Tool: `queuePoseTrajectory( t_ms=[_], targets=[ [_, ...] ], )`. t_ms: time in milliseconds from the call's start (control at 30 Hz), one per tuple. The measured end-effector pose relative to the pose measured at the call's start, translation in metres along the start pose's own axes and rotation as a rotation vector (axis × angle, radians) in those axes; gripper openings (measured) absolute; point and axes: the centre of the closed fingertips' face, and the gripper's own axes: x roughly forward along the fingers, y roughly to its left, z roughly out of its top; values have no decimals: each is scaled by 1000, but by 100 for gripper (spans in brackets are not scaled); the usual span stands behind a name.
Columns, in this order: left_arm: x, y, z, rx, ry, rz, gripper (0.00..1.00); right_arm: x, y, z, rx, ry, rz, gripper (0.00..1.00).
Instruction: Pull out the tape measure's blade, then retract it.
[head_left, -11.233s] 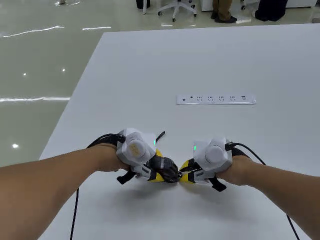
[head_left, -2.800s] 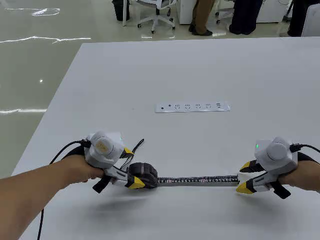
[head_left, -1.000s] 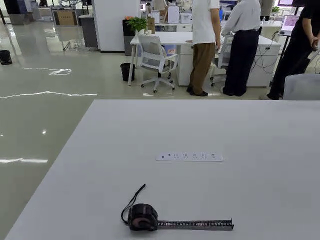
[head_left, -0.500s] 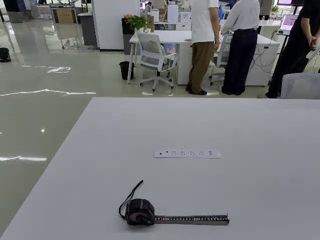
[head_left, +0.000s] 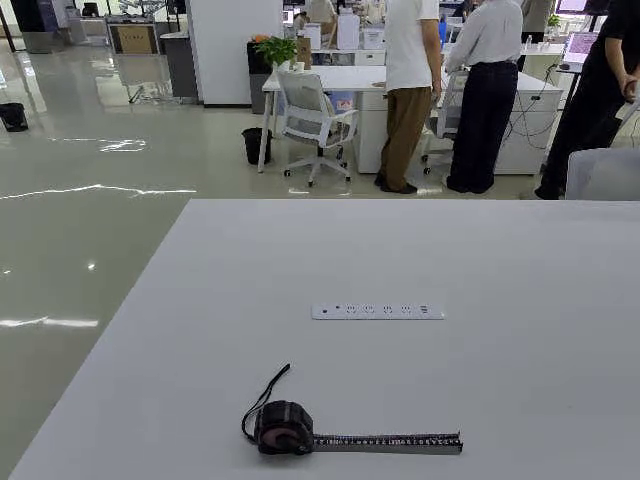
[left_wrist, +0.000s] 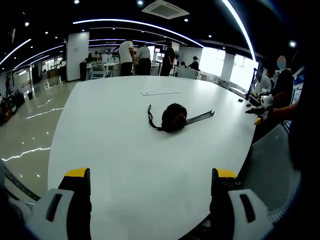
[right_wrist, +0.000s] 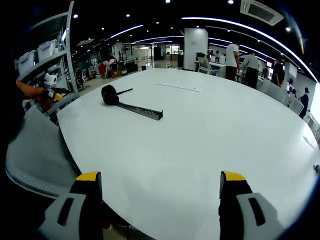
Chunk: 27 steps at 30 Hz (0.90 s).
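Observation:
A black tape measure (head_left: 283, 428) lies on the white table (head_left: 400, 250) near its front edge. Its blade (head_left: 390, 440) is pulled out to the right and lies flat, and a black wrist strap curls off the case. Nothing touches it. From the left gripper view the tape measure (left_wrist: 174, 117) is well ahead of my left gripper (left_wrist: 151, 173), which is open and holds nothing. My right gripper (right_wrist: 160, 176) is likewise open and off the table's edge, far from the tape measure (right_wrist: 108, 94) and its blade (right_wrist: 142, 111).
A white power strip (head_left: 378, 312) lies mid-table beyond the tape. A grey mesh chair back (left_wrist: 270, 165) stands at the table's near edge. Past the far edge are an office chair (head_left: 310, 115), desks and standing people (head_left: 408, 90).
2.8 s ago the grippers held the case and the blade's tip; both have let go and drawn back. Over the last second the tape lies still, blade out; the head camera only shifted.

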Motion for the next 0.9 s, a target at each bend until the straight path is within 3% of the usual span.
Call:
queuePoseTrajectory(
  t_ms=[267,633,733,833,900],
  targets=[
    [11,1,9,19,20,41,99,8,4,6,-56,12,35,100],
    [43,-8,23,-9,15,23,97,21,-4,20,-75,14,58,100],
    [51,-7,29,4,-6,30,95,26,0,25,-98,18,72,100],
    [55,-16,32,-5,-3,27,97,31,1,30,-107,20,79,100],
    [58,-21,39,23,-25,40,99,34,1,34,-121,10,89,100]
  ],
)
